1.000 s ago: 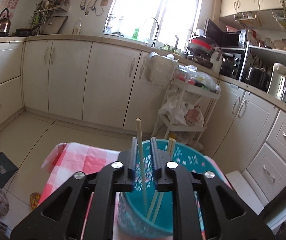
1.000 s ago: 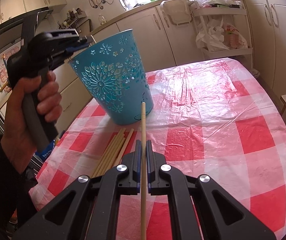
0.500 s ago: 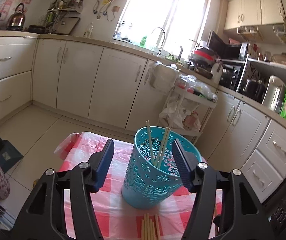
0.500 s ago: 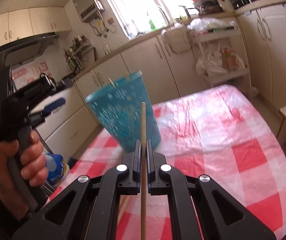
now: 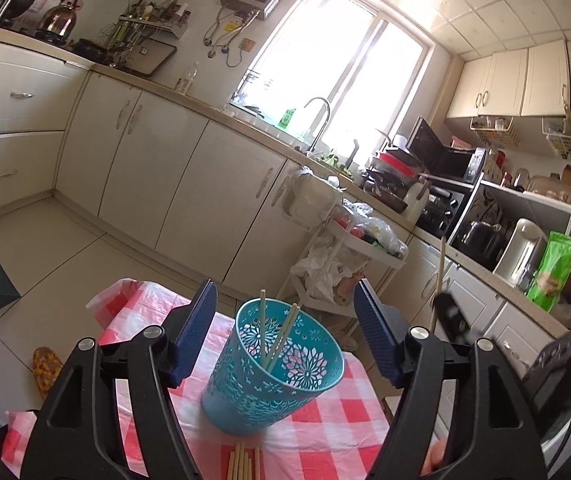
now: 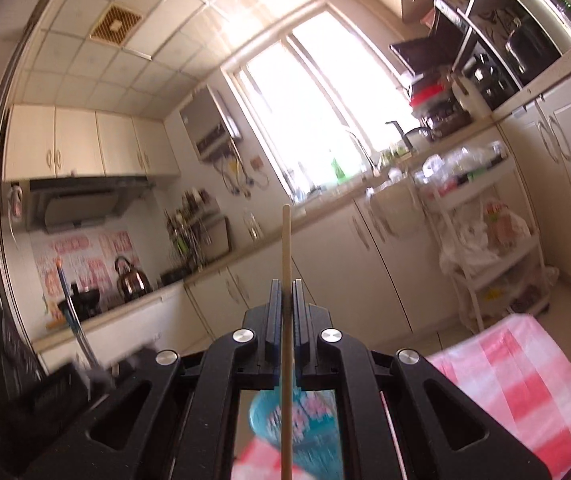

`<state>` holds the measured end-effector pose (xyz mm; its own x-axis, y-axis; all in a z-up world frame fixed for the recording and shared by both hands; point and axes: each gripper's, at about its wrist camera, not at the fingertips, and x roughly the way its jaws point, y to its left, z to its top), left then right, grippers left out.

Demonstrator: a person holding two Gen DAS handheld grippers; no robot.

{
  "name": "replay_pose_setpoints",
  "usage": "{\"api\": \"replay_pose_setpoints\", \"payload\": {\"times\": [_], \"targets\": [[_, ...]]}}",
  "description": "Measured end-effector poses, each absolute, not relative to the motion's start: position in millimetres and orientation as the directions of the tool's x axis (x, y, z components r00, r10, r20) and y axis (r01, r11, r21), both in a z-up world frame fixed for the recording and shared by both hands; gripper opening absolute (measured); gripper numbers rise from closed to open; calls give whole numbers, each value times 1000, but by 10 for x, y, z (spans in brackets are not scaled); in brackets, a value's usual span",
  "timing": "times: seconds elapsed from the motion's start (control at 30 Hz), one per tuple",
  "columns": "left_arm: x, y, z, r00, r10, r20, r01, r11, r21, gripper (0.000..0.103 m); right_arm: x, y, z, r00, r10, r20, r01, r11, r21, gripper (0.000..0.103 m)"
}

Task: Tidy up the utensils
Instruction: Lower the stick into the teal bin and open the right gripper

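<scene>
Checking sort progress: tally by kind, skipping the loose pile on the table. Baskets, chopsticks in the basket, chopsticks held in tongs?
Teal basket: 1
Chopsticks in basket: 3
Chopstick in right tongs: 1
Total: 5

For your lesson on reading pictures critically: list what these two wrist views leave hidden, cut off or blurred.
- Loose chopsticks on the table: left wrist view, cut off by the bottom edge, so no count.
- Teal basket: right wrist view, blurred and mostly behind the right gripper.
- Held chopstick: its lower end leaves that frame.
- Basket's bottom: left wrist view, hidden by its wall.
</scene>
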<state>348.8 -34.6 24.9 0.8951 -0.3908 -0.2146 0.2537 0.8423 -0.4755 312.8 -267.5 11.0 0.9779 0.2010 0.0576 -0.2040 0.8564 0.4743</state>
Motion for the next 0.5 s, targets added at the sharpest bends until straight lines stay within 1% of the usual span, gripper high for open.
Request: {"api": "replay_pose_setpoints", "payload": {"times": [0.1,0.2,0.3,0.5], "targets": [[3538,-292,279,903,-380,-202,241,835,-494,69,3333,-2679,275,975,182,125,-220,850,478,6],[3613,-227,266,908,-367,-201,223,832,-508,70,3555,-2680,312,975,169,143,-218,844,490,6],[3711,-187,217,909,-357,-214,204,831,-517,70,3731,-2681,245,979,162,123,-202,844,497,6],[3801,-163,91,904,-351,-242,182,832,-525,70,3944,-2614,-37,987,155,28,-151,877,456,6]]}}
